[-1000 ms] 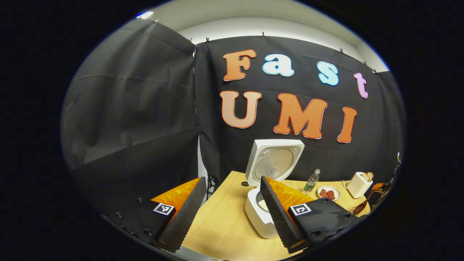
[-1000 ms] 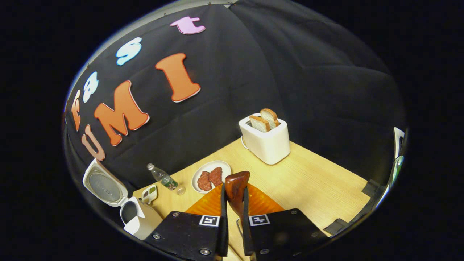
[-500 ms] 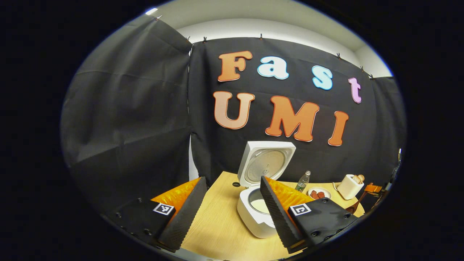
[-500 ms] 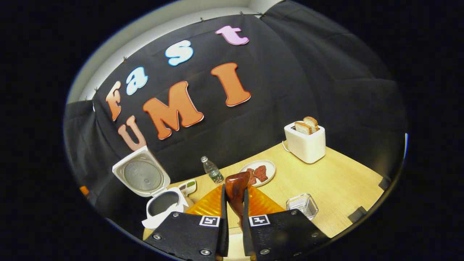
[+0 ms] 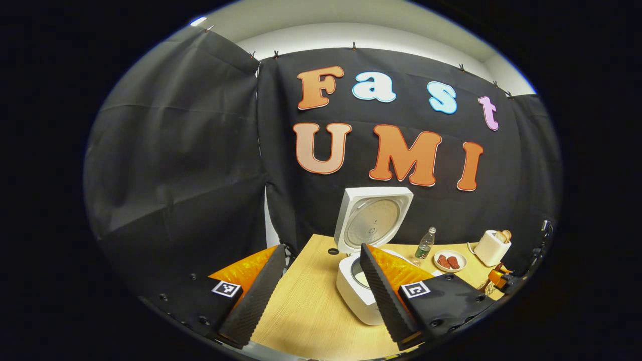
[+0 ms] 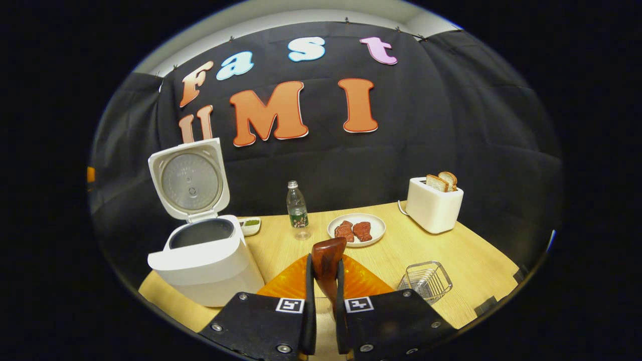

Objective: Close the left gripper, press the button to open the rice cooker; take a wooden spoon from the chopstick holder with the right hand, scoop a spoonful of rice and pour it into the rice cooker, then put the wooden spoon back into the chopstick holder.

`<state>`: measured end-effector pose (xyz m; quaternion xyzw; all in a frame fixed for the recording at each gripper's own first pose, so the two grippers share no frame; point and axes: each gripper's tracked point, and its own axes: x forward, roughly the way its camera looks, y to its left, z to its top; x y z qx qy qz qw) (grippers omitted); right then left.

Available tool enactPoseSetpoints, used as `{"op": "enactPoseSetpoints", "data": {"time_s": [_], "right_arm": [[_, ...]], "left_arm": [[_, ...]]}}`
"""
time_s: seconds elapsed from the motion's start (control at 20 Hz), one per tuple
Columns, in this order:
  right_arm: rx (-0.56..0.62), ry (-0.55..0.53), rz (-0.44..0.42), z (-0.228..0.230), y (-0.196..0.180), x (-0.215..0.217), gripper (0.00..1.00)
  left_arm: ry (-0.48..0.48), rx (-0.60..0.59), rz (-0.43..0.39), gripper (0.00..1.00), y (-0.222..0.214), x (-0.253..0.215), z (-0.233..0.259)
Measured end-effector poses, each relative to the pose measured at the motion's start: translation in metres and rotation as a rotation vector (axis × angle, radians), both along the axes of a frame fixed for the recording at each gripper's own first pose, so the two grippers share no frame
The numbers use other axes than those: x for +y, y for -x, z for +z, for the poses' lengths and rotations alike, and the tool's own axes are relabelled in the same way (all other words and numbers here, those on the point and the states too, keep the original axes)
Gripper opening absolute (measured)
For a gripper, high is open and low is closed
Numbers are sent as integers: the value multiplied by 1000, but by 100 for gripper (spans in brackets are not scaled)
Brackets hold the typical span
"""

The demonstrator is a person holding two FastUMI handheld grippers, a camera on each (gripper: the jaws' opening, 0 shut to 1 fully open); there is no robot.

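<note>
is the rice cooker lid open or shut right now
Open. The rice cooker has its lid swung up and standing nearly upright behind the pot, its round inner plate facing forward and the dark pot mouth uncovered.

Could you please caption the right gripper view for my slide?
Right claw grips a wooden spoon beside the open rice cooker.

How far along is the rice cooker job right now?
Done: the rice cooker stands with its lid up. In hand: the right gripper is shut on the wooden spoon; the left gripper is open. Left: returning the spoon to the wire holder. Whether rice was poured, I cannot tell.
</note>
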<state>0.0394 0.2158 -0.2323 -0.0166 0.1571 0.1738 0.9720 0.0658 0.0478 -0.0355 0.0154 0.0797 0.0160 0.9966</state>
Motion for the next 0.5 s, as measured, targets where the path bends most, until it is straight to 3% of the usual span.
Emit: {"op": "enactPoseSetpoints", "data": {"time_s": [0.05, 0.1, 0.25, 0.5], "right_arm": [[-17, 18, 3, -4, -1, 1, 10], [-32, 52, 10, -9, -1, 1, 15], [-49, 135, 58, -27, 12, 4, 16], [61, 7, -12, -41, 29, -13, 16]], "left_arm": [[-2, 6, 2, 100, -1, 0, -3], [-8, 13, 2, 100, -2, 1, -7], [-60, 11, 7, 100, -4, 6, -9], [-36, 7, 15, 100, -1, 17, -13]]}}
